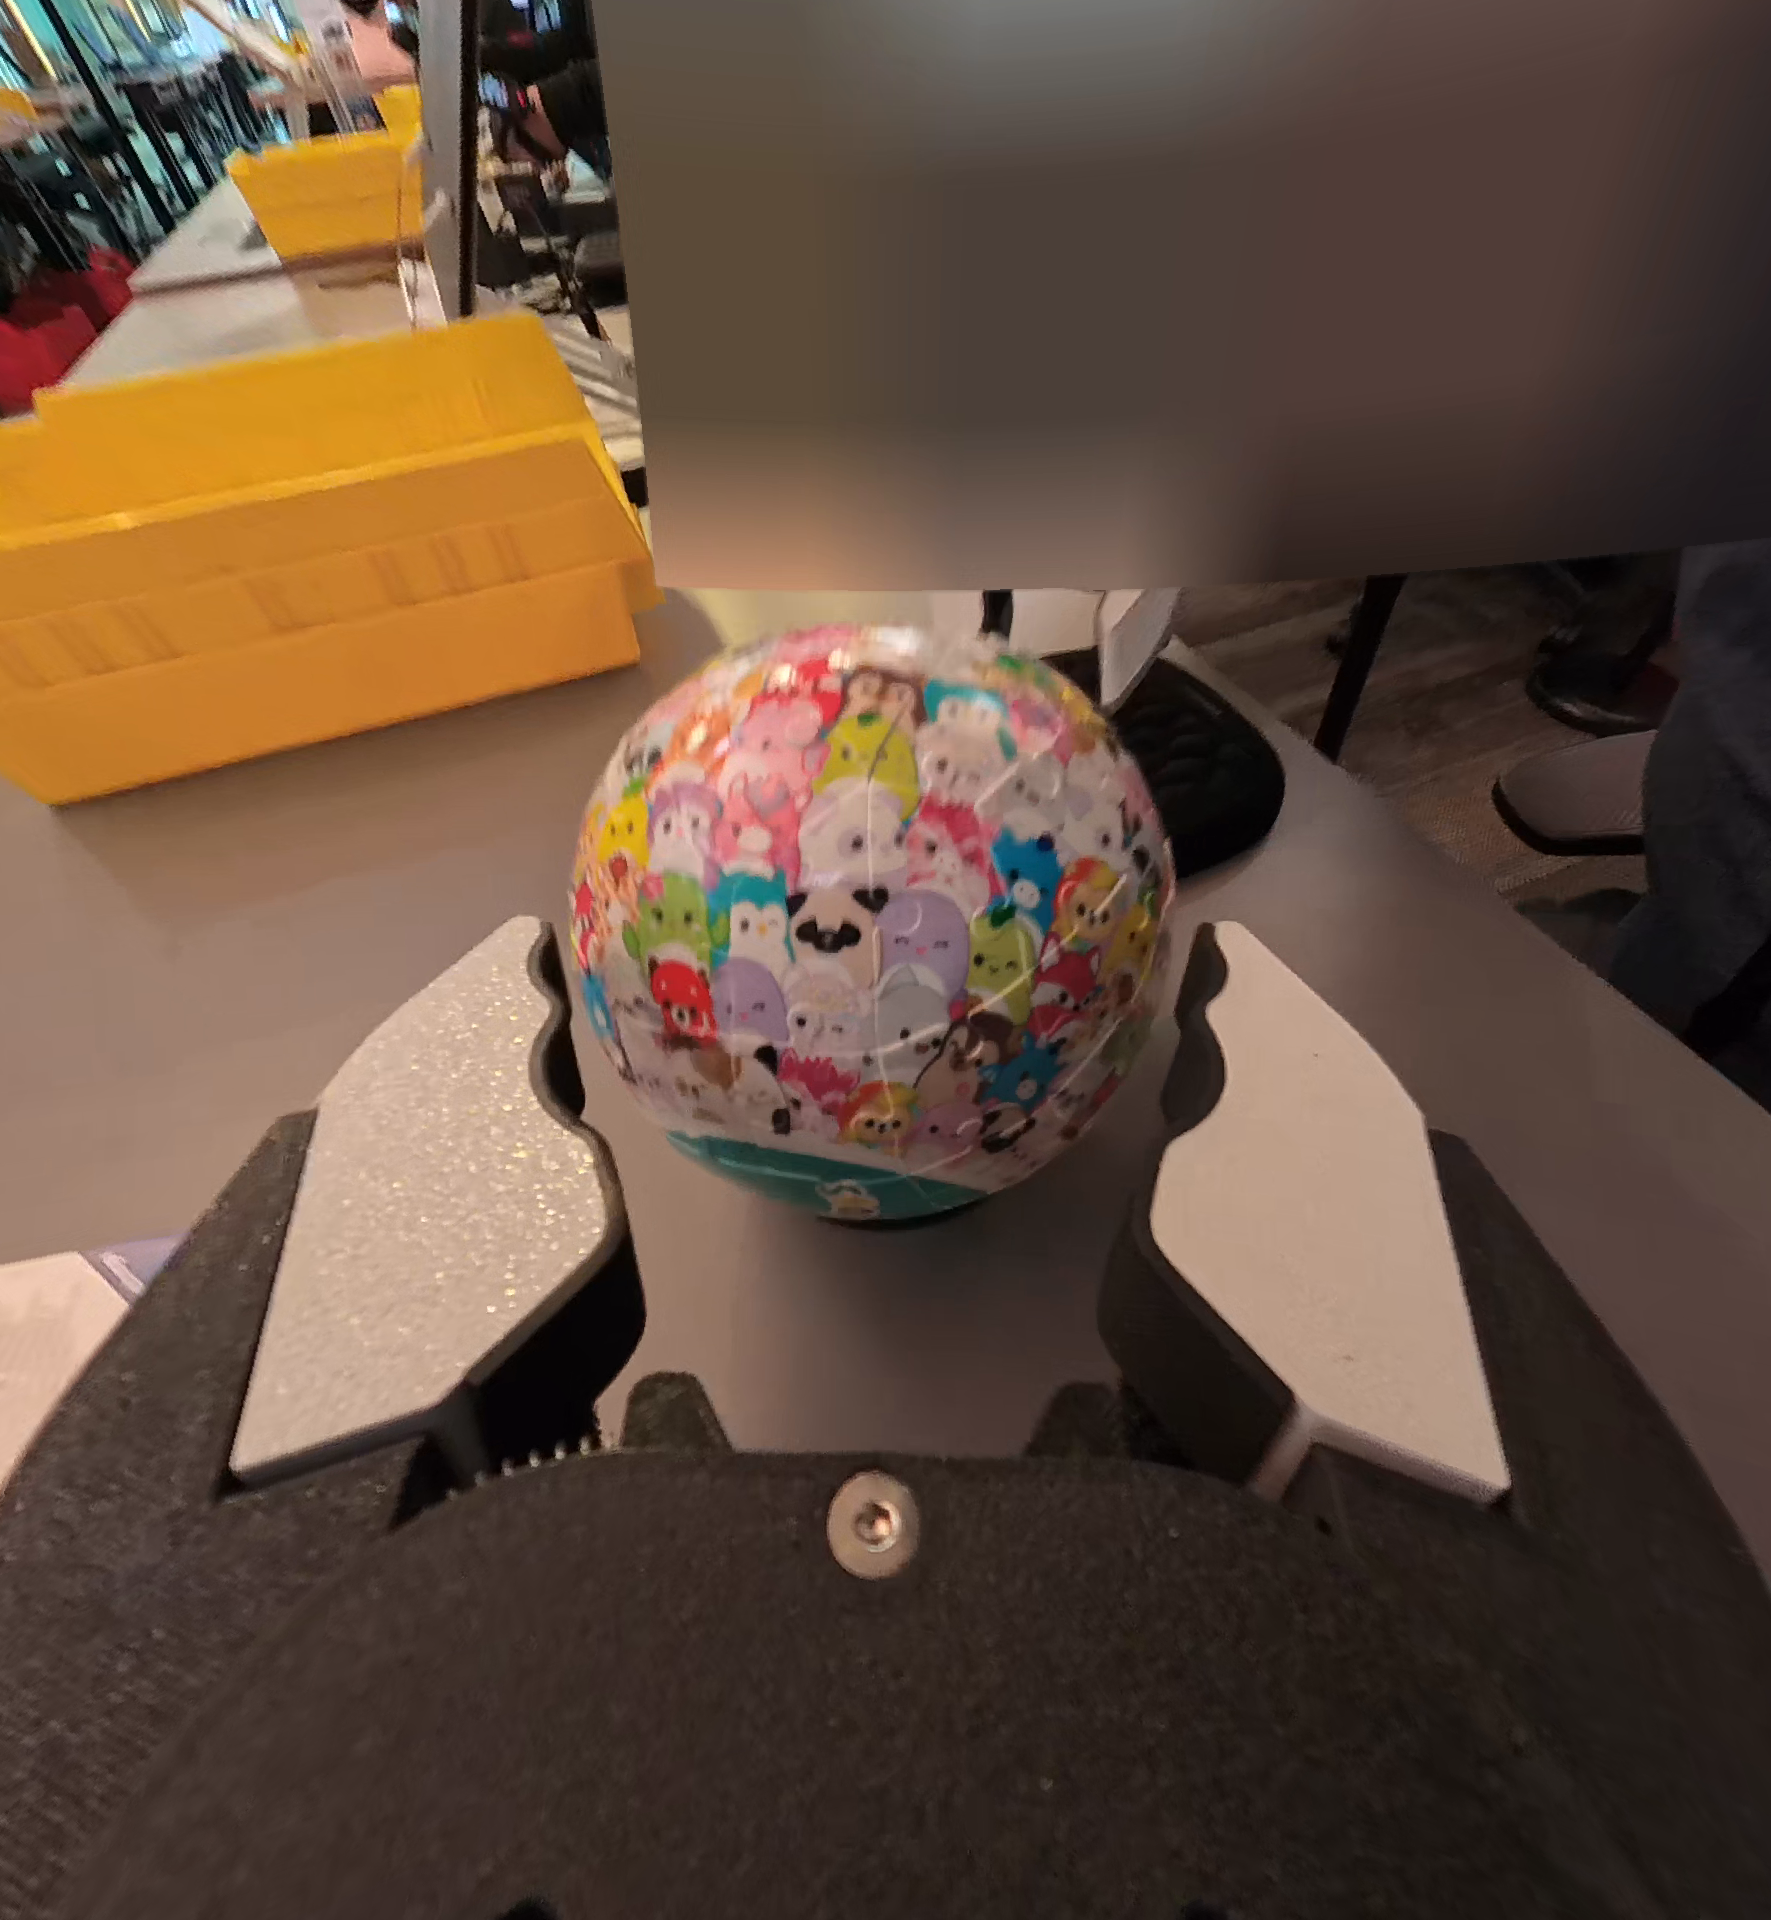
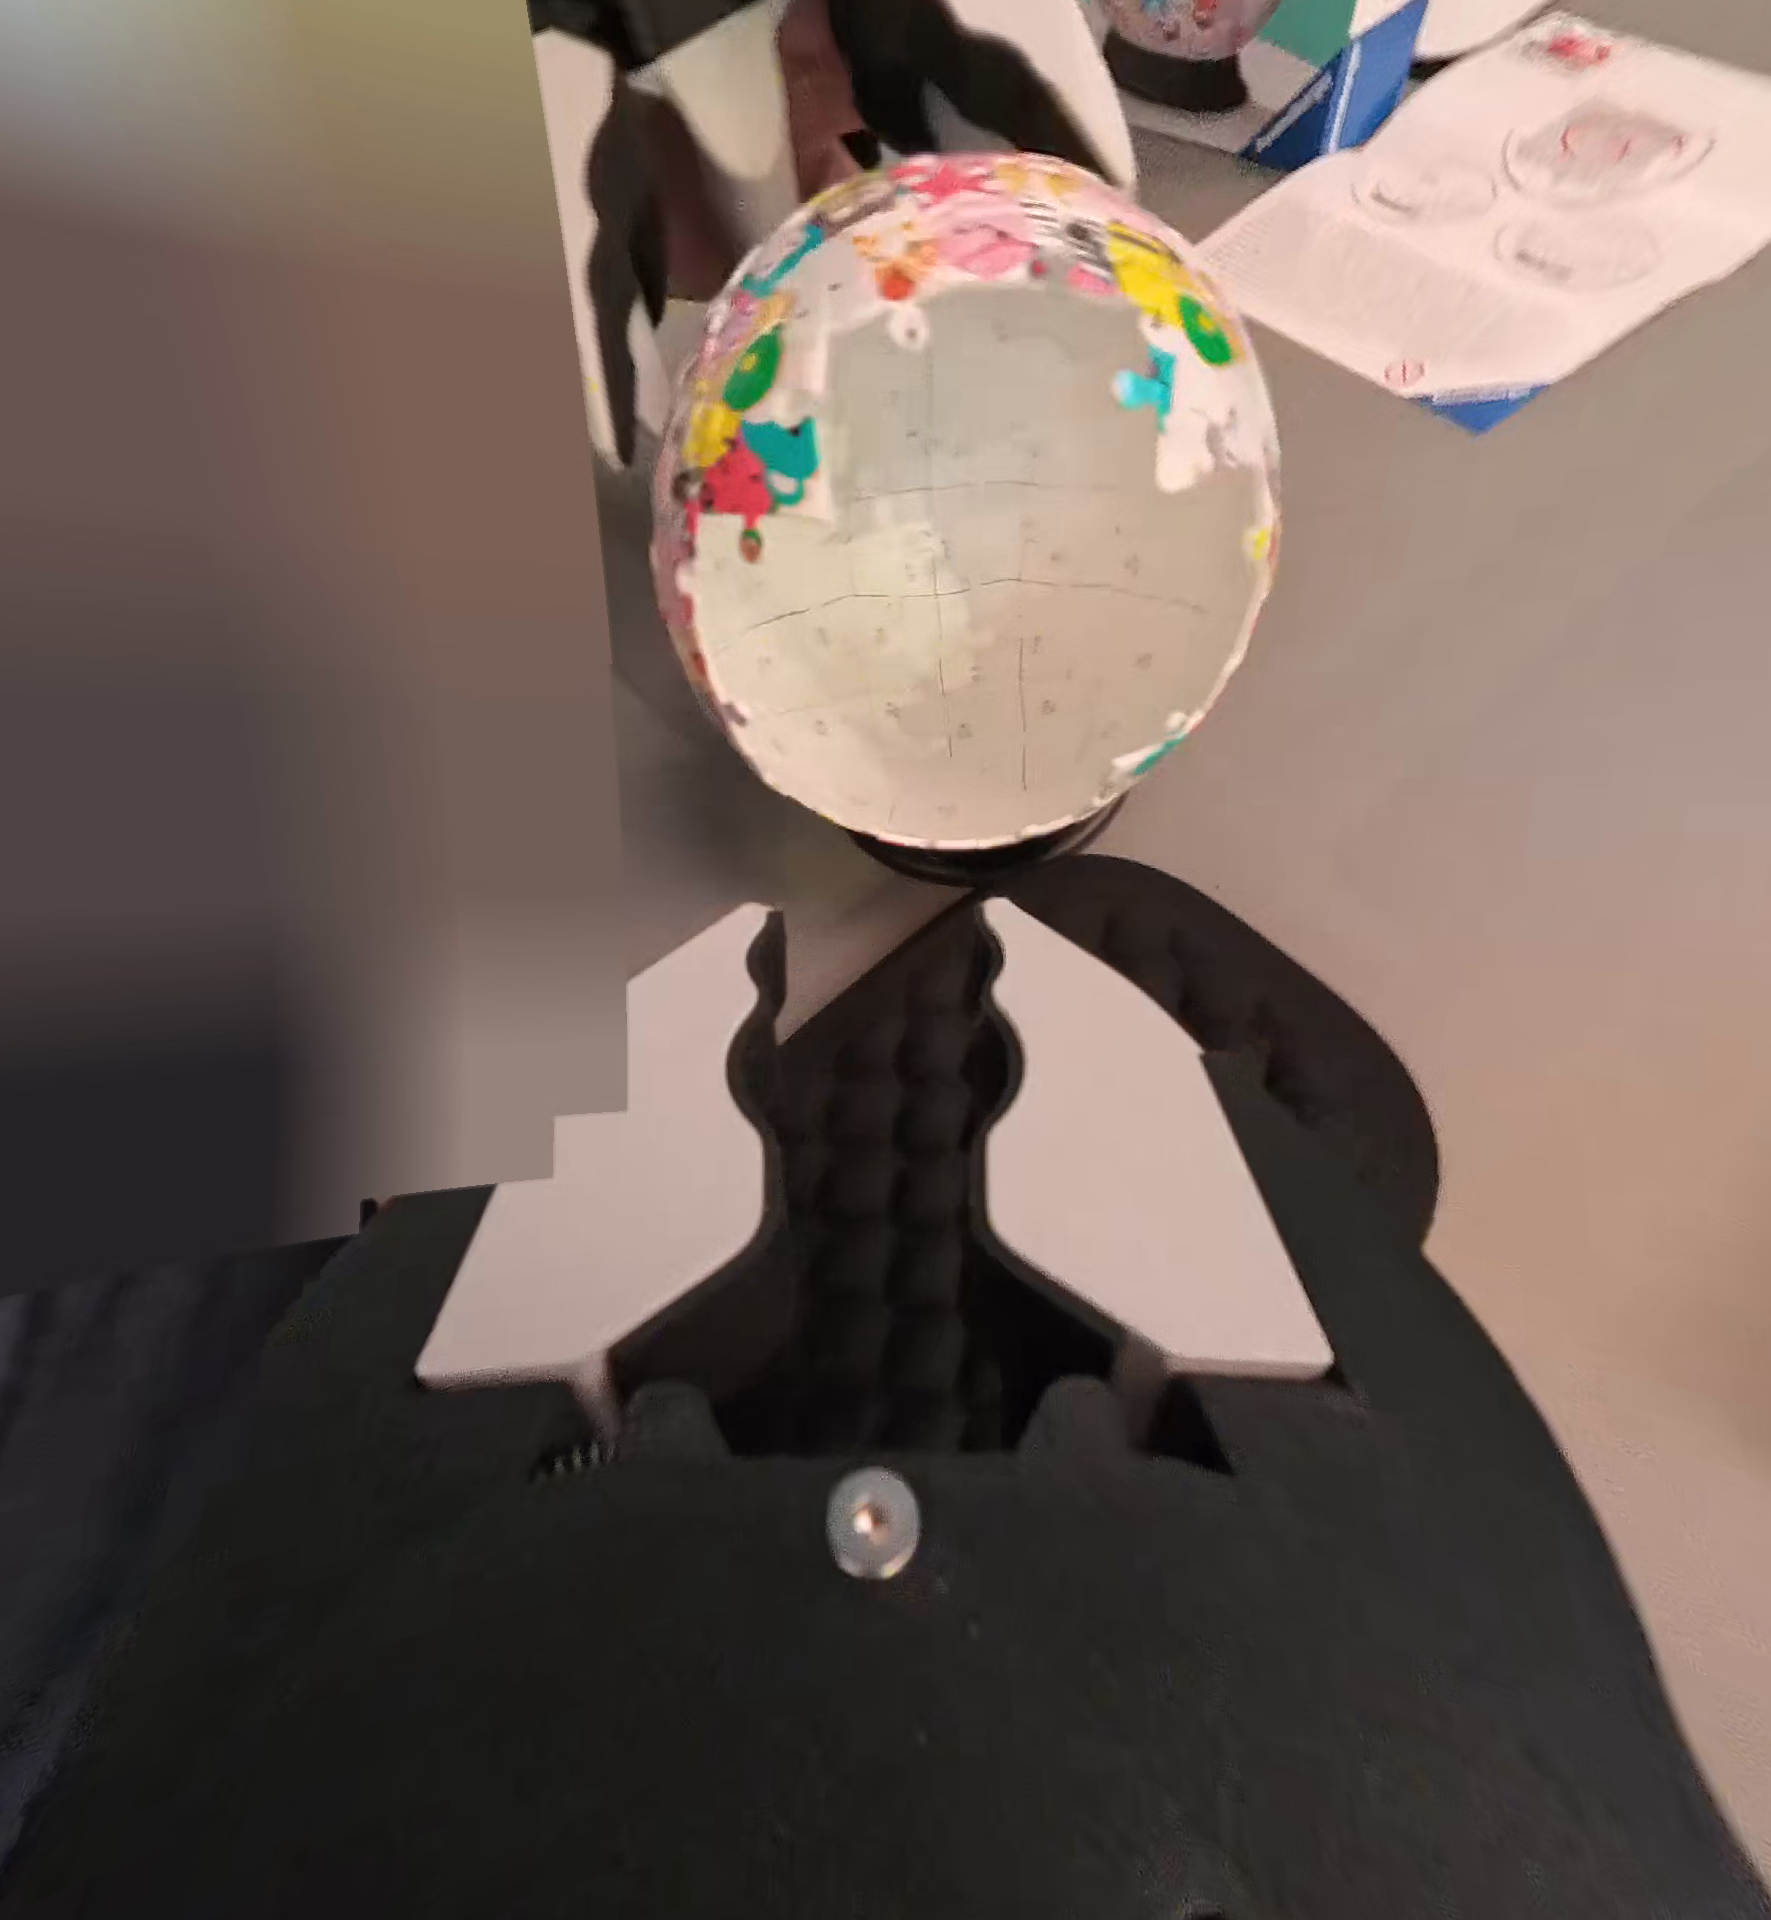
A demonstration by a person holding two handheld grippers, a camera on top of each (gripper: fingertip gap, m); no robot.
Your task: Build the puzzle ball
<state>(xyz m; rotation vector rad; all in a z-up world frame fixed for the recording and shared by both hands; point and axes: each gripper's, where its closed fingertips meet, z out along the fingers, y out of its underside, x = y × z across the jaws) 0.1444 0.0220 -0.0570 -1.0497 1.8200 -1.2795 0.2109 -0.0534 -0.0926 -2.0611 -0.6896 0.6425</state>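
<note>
Puzzle ball [image 1: 870, 935]: on black stand, grey desk [image 1: 237, 987], right of yellow bin [image 1: 278, 582]. Printed side complete; opposite side [image 2: 964, 540] a large unfilled gap, pieces outstanding. Left tool [image 1: 876, 1039]: spread wide, flanking ball, empty. Right tool [image 2: 881, 935]: clenched, empty, before stand.

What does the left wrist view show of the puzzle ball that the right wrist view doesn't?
Left wrist view only: the puzzle ball's fully covered, colourful side, between the open left gripper's fingers; yellow bins behind. Right wrist view only: a large bare, unpictured area, the shut right gripper before the black stand, an instruction sheet. Both: the ball on the grey table.
</note>
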